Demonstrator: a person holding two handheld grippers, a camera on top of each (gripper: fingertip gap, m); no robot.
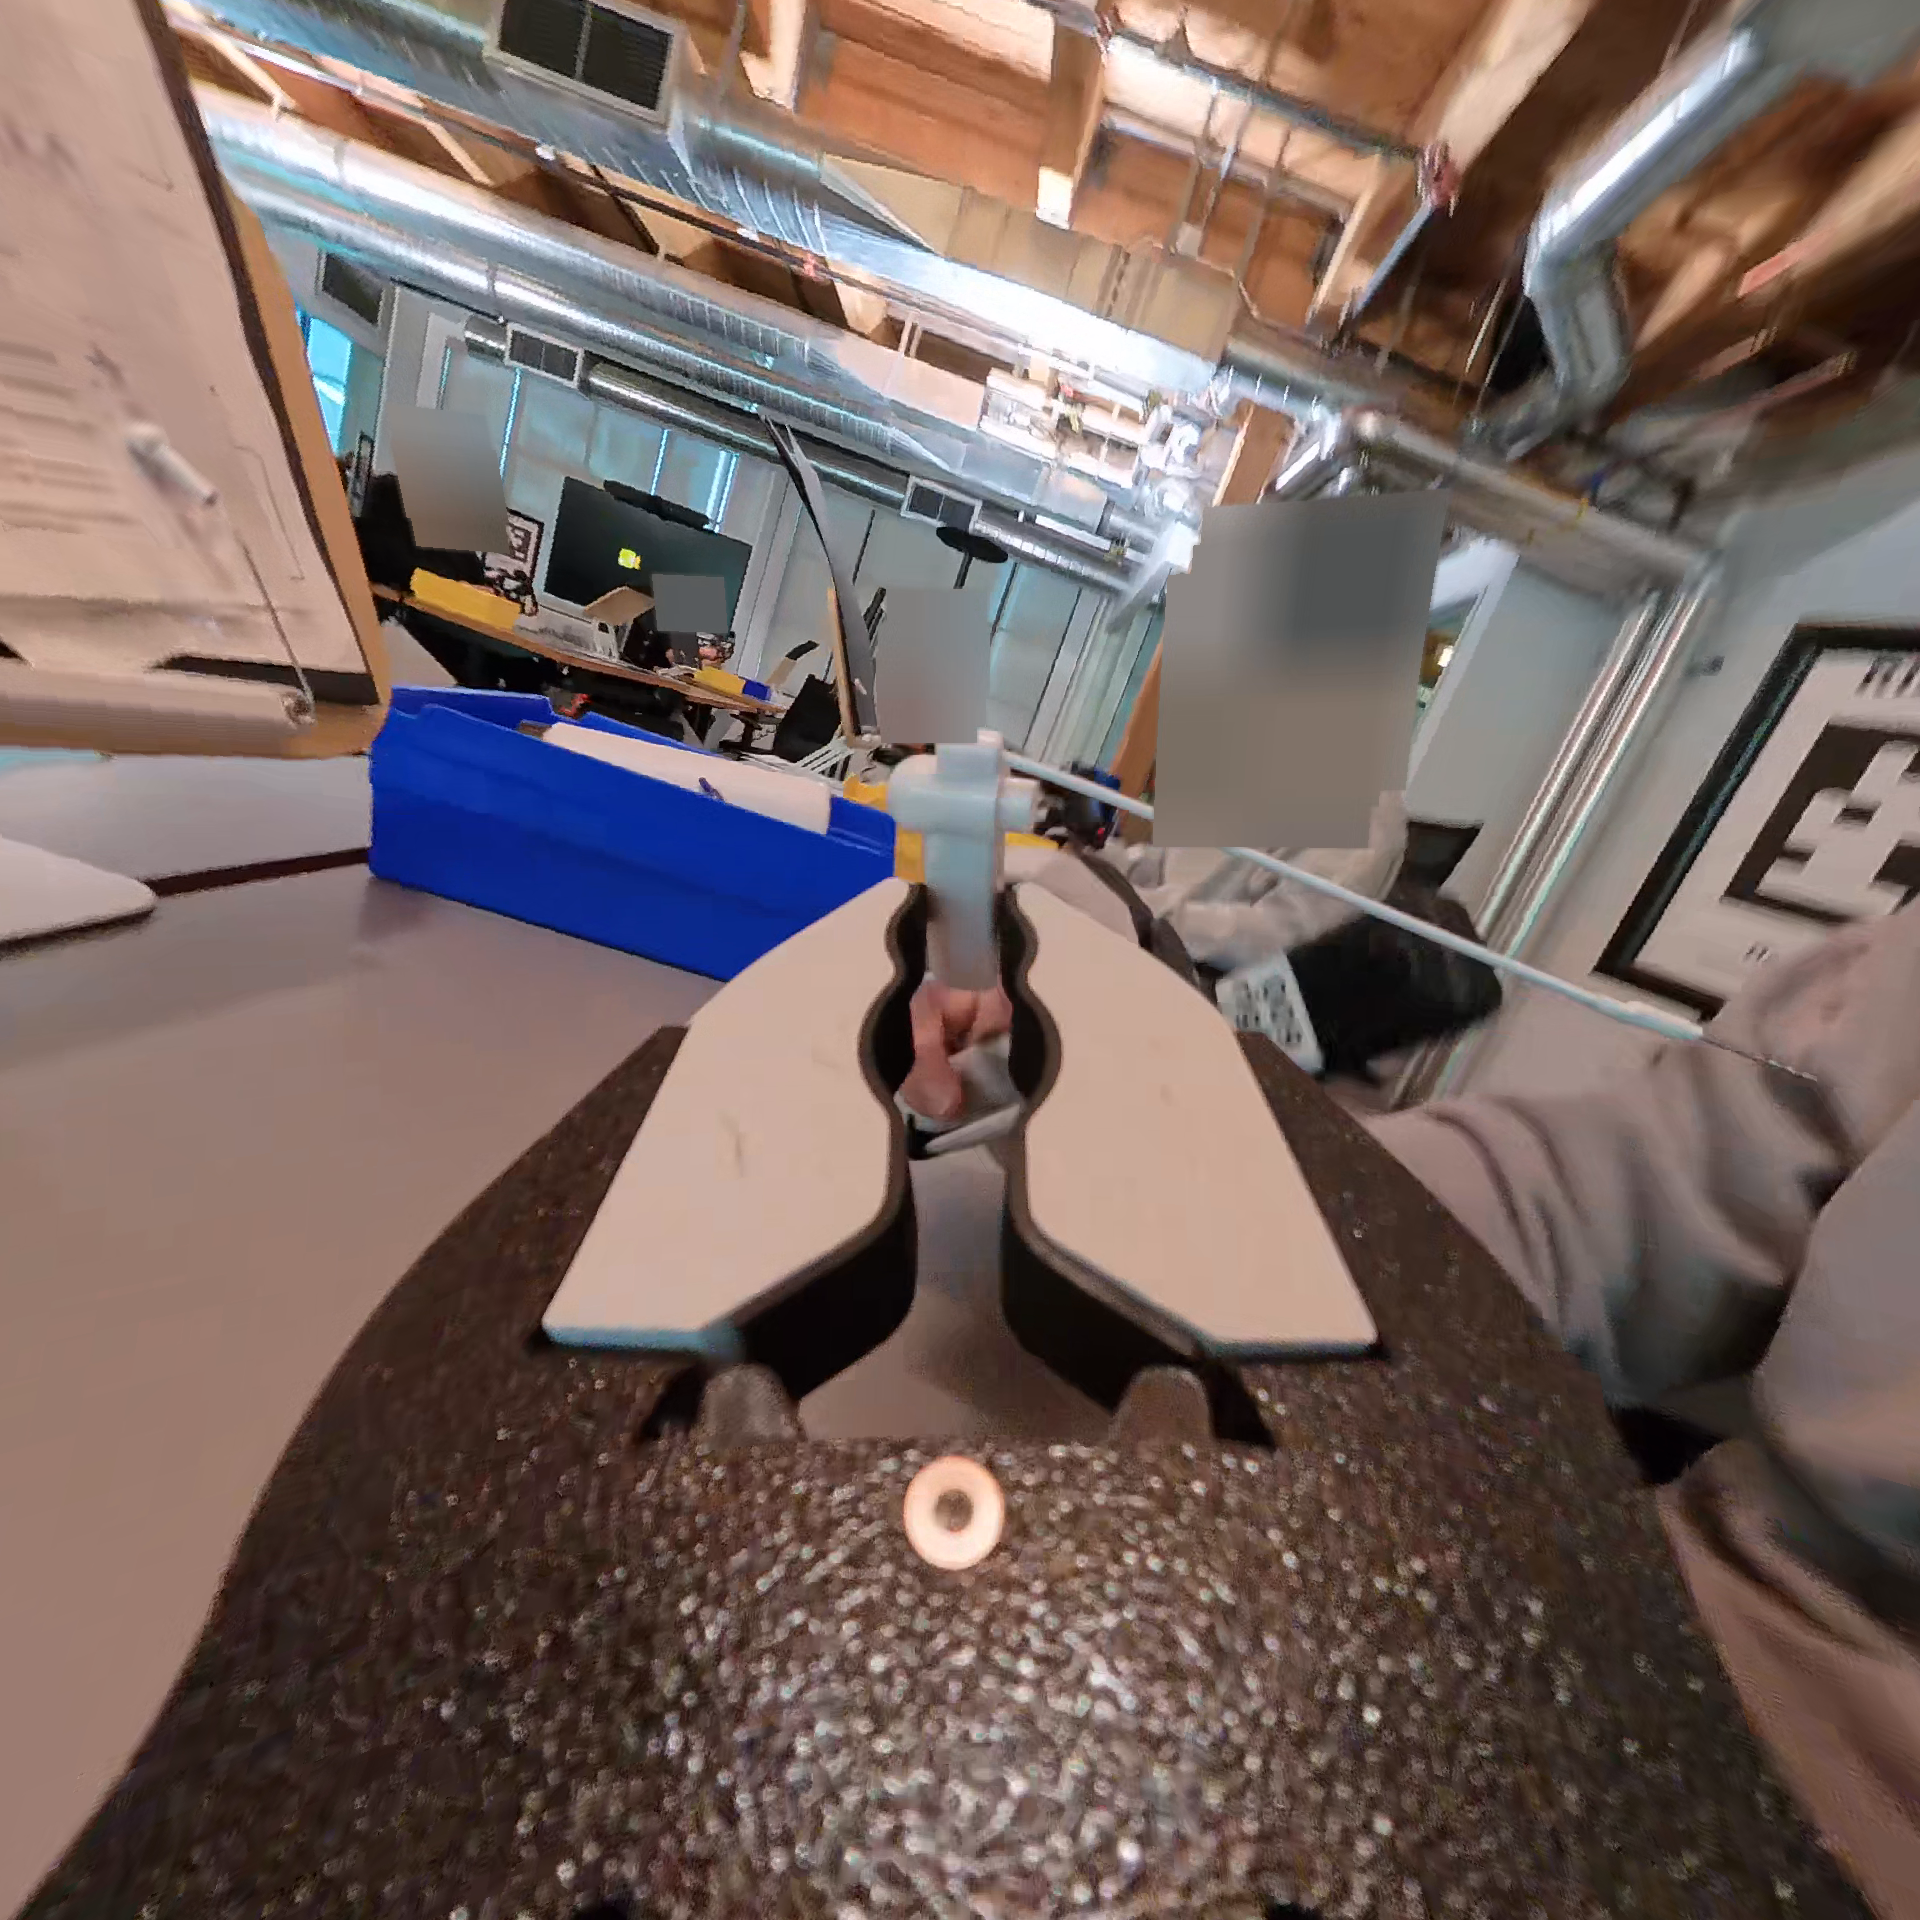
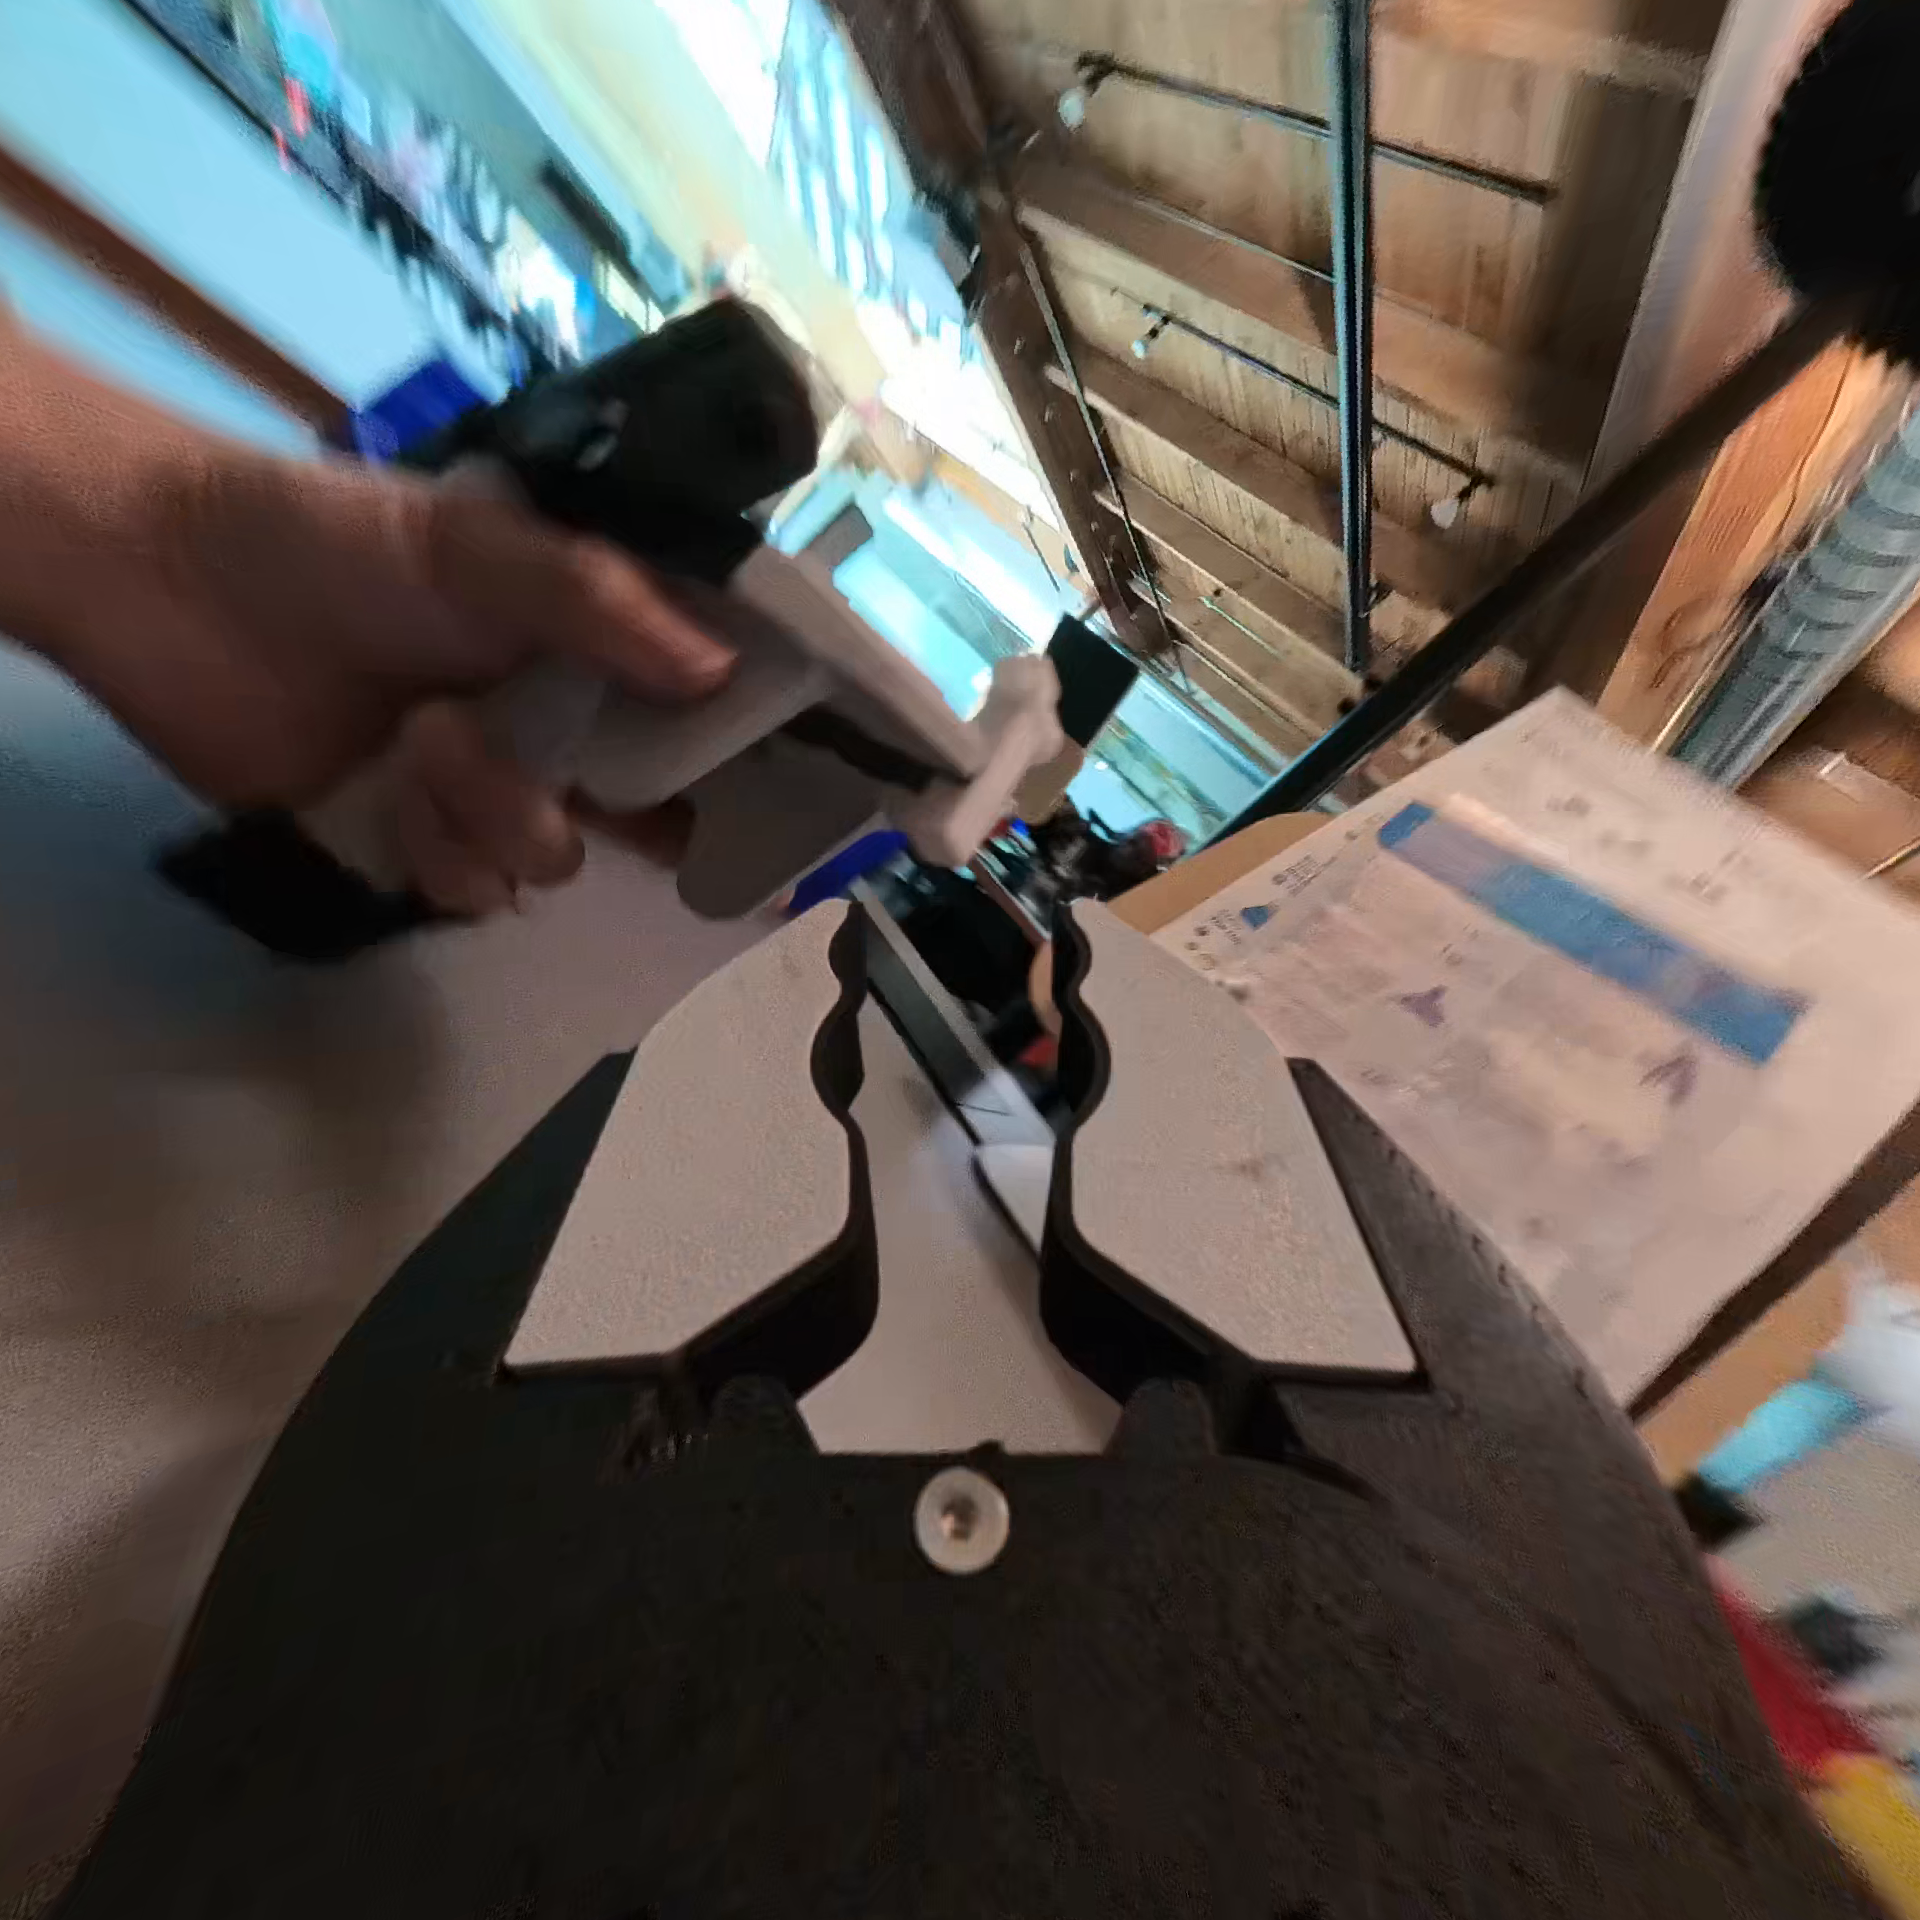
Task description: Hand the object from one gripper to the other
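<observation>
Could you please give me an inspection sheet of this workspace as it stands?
Surface: smooth grey tabletop.
Job's things: white plastic cross-shaped part, held upright off the table.
Clutter: blue plastic bin holding something white; brown cardboard box bearing a printed sheet.
Grippers: left tool shut on the part; right tool open, empty, the part just beyond its tips.
Cables: thin white rod or cord behind the part; unclear which.
Surroundings: office with silver metal ceiling ducts.
</observation>
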